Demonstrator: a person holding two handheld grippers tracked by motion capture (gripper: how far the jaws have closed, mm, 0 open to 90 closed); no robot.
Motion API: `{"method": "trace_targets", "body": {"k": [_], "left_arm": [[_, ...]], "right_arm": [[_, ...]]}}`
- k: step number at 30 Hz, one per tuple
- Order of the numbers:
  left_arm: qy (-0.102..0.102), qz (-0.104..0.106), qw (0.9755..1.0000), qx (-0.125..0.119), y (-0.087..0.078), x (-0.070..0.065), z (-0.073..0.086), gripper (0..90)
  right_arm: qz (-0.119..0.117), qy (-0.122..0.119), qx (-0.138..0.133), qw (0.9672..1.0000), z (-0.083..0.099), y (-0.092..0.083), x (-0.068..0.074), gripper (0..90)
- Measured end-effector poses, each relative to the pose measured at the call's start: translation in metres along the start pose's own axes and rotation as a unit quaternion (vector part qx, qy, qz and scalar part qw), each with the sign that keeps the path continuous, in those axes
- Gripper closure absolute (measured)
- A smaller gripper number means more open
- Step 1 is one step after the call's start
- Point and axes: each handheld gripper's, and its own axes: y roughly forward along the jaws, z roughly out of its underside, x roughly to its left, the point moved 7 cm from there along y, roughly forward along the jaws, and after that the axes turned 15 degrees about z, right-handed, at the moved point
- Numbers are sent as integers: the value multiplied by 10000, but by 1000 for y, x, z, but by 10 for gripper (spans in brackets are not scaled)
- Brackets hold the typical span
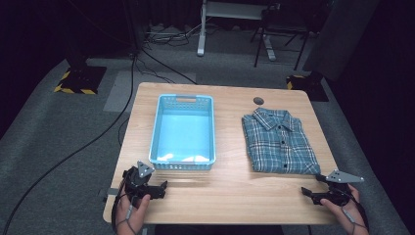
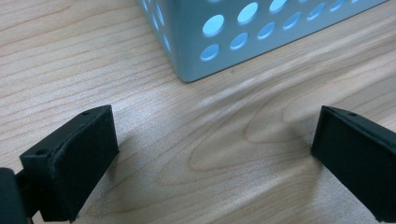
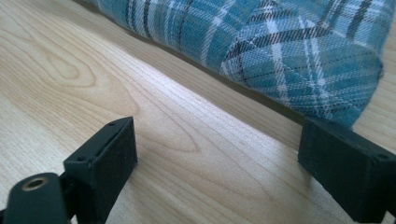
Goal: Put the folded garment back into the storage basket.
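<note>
A folded blue plaid shirt point(image 1: 280, 142) lies on the right half of the wooden table point(image 1: 235, 186), and its near corner point(image 3: 299, 60) fills the top of the right gripper view. A light blue perforated basket point(image 1: 183, 131) stands left of it; one lower corner point(image 2: 196, 51) rises ahead in the left gripper view. My left gripper point(image 1: 164, 187) rests near the front left edge, just short of the basket, jaws wide apart over bare wood point(image 2: 212, 154). My right gripper point(image 1: 306, 192) sits at the front right, just below the shirt's near edge, open and holding nothing point(image 3: 215, 158).
A small dark round spot point(image 1: 258, 101) marks the table's far side. Beyond the table lie grey carpet, black cables point(image 1: 88, 142), a white desk leg point(image 1: 201, 29) and yellow-black striped stand bases point(image 1: 73, 81). Bare wood stretches between the two grippers.
</note>
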Motion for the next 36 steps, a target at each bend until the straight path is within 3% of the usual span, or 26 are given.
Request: {"method": "trace_targets", "body": {"k": [36], "left_arm": [[0,-4,10000,-1,0,0,0,2]], "right_arm": [[51,19,26,10000,0,0,0,106]]}}
